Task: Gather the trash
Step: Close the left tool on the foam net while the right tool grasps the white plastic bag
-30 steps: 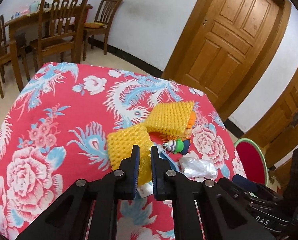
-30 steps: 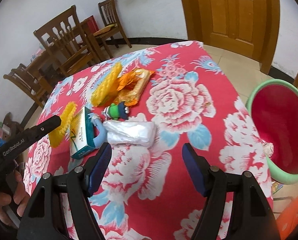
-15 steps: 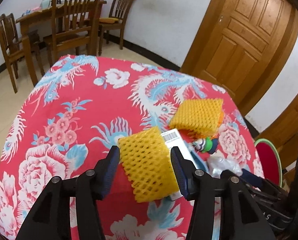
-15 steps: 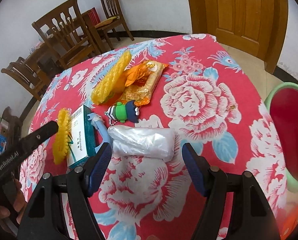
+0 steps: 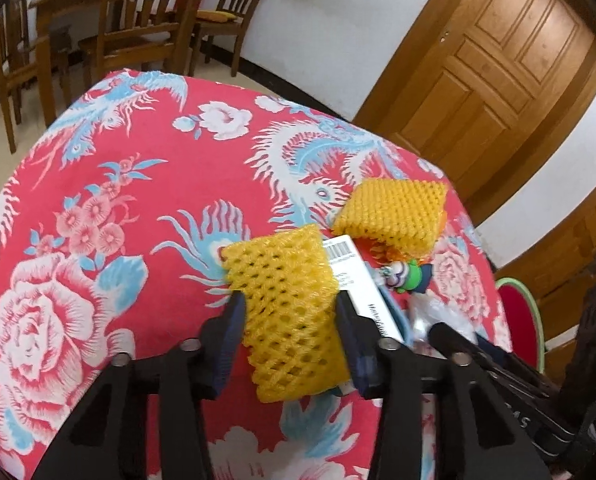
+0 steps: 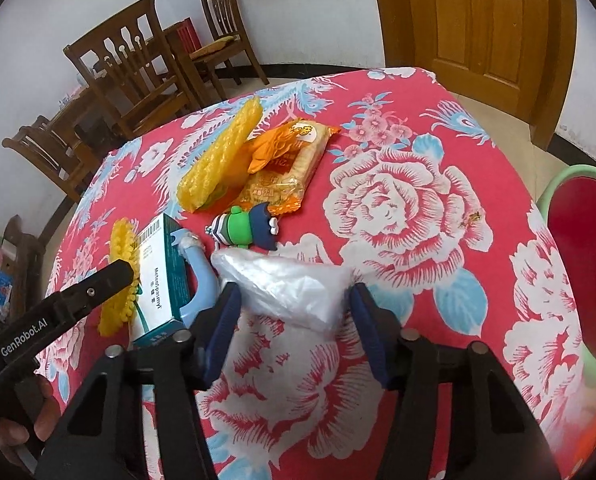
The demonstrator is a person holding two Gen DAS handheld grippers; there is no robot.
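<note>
A yellow foam net (image 5: 290,300) lies on the red floral tablecloth (image 5: 110,184), between the open fingers of my left gripper (image 5: 288,320). A second yellow foam net (image 5: 394,212) lies farther back. My right gripper (image 6: 294,316) is open around a crumpled clear plastic bag (image 6: 294,288). In the right wrist view I see the near net edge-on (image 6: 123,256), the far net (image 6: 222,160), an orange snack wrapper (image 6: 286,172), a teal and white box (image 6: 162,284) and a small green and blue toy (image 6: 246,230).
A red bin with a green rim (image 6: 578,264) stands on the floor to the right of the table, also in the left wrist view (image 5: 518,316). Wooden chairs (image 6: 138,76) and a dining table stand behind. A wooden door (image 5: 486,68) is at the back right.
My left gripper has opened wide and moved forward so its fingers flank the near yellow net. My right gripper has moved forward until the plastic bag sits between its open fingers.
</note>
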